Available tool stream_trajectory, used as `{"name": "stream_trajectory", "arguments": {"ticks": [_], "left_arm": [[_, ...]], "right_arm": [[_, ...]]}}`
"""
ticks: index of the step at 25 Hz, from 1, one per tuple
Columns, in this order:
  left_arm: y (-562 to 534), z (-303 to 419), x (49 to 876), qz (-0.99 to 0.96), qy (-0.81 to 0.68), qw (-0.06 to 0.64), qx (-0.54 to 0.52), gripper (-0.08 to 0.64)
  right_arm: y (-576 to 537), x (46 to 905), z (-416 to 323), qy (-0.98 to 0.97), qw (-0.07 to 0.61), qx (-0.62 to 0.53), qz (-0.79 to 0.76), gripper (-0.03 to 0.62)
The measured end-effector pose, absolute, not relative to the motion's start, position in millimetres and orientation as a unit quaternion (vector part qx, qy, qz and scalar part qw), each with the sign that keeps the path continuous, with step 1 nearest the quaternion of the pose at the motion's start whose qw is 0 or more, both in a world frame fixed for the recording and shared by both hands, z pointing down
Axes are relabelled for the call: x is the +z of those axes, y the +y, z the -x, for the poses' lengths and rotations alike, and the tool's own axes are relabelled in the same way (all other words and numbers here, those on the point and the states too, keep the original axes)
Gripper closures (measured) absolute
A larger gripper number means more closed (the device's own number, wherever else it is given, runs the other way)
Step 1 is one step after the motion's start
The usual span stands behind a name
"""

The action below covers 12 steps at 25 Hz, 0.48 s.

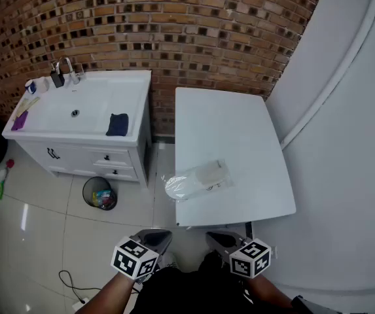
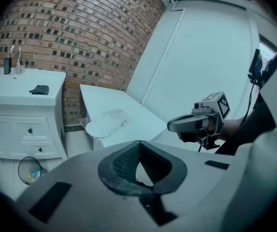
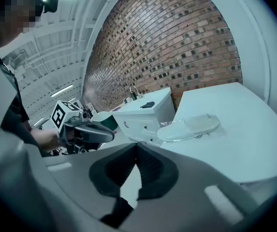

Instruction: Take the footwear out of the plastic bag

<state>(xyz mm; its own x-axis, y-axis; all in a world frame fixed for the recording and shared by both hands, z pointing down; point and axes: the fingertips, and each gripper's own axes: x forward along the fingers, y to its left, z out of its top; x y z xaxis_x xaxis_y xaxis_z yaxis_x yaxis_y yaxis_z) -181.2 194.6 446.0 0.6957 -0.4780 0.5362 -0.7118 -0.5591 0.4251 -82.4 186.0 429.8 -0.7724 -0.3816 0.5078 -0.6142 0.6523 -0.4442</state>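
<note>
A white bench (image 1: 239,123) stands against a brick wall (image 1: 174,18), with a smooth white wall (image 1: 351,149) curving along its right side. Its top is bare except for a clear plastic bag (image 1: 208,173) lying on the near left part, the bag's left end reaching just past the bench's left edge. Pale footwear (image 1: 182,186) shows through the plastic, still inside the bag.

Left of the bench, just beside it, is a white sink cabinet (image 1: 99,156) with drawers. A tap (image 1: 68,70) and a few small bottles stand at its far edge, a dark cloth (image 1: 117,124) lies on its right side and a purple item (image 1: 19,121) on its left. A round waste bin (image 1: 100,193) sits on the glossy tiled floor (image 1: 36,221) in front of the cabinet, and a dark cable (image 1: 69,283) trails across the tiles nearer in.

The left claw (image 1: 158,239) and the right claw (image 1: 216,239) hang side by side on the near side of the bench, well apart from the bag. Both are clenched, jaws together with nothing between them.
</note>
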Motion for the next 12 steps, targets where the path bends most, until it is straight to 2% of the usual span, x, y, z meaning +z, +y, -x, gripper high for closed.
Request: {"name": "stream_trajectory", "arguments": {"ticks": [12], "left_arm": [[195.2, 181.8, 448.5, -0.864, -0.343, 0.322, 0.180, 0.553]], "right_arm": [[187.3, 431.3, 83.7, -0.888, 0.193, 0.309, -0.282, 0.591]]}}
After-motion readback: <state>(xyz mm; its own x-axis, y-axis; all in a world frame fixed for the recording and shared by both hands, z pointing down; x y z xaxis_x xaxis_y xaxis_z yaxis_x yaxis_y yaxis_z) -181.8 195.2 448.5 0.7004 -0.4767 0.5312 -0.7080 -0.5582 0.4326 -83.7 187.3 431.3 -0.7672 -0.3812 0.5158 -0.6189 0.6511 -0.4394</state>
